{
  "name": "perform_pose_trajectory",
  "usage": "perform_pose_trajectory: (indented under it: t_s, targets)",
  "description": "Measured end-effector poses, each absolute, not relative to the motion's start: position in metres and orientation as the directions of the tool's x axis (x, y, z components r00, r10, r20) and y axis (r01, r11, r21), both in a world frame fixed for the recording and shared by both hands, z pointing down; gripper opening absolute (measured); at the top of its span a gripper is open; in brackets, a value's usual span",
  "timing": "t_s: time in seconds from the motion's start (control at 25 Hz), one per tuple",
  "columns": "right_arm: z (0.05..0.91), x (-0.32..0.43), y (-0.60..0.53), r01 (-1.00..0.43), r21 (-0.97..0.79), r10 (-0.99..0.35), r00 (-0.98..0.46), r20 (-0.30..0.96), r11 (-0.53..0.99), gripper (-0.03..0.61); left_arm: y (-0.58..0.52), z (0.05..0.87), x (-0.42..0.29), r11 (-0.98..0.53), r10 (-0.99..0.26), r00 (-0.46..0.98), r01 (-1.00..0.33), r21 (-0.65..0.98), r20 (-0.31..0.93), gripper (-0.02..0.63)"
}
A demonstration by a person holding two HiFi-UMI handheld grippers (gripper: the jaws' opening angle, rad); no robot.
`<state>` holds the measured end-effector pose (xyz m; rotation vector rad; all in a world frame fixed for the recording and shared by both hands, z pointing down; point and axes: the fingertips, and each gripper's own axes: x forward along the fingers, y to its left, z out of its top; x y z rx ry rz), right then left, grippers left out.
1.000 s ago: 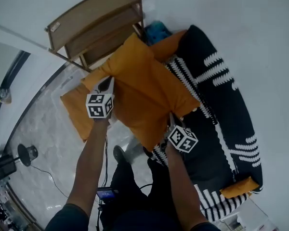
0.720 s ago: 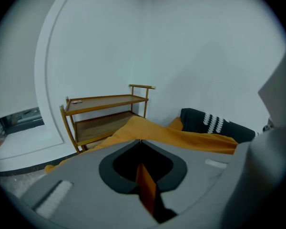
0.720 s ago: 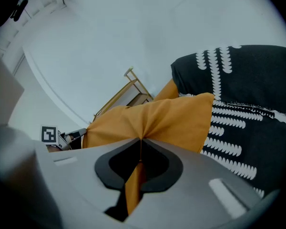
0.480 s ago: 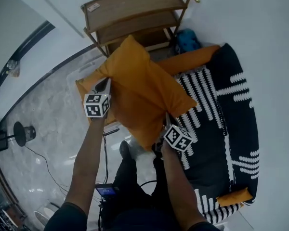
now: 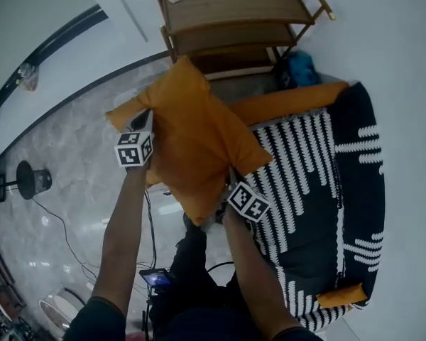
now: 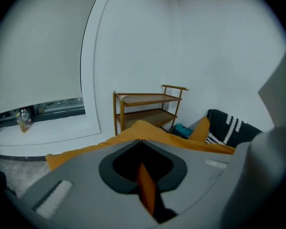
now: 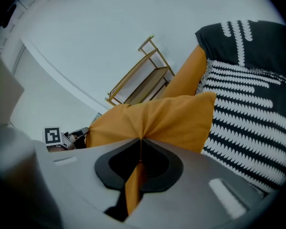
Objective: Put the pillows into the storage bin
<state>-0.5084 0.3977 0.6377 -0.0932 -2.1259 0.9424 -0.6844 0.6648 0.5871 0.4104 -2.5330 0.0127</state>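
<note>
We hold the orange pillow [image 5: 199,144] in the air just left of the sofa [image 5: 319,190], left gripper [image 5: 143,121] clamped on its far-left edge, right gripper [image 5: 231,175] pinching its near-right corner; two grips likely keep it spread for carrying

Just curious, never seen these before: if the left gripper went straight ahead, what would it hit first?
The left gripper is shut on the orange pillow; past that, probably the wooden shelf, though depth is unclear.
</note>
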Motion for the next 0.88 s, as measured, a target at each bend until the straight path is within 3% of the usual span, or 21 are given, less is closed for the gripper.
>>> perform_pose_trajectory:
  t_s: [0.44,0.88]
  targets:
    - [0.701,-0.493,0.539,-0.367,-0.68,0.429,-0.565,0.705,0.635,0.015,0.77,0.636,-0.71,0.958,-0.244,-0.748,-0.283,0.036,0.617,0.005]
    - [0.751,-0.487,0.609,-0.429,-0.654,0.49,-0.439,0.753,0.623,0.017,0.814,0.678,-0.727,0.96,-0.215,-0.702,-0.28,0.015,0.679,0.005]
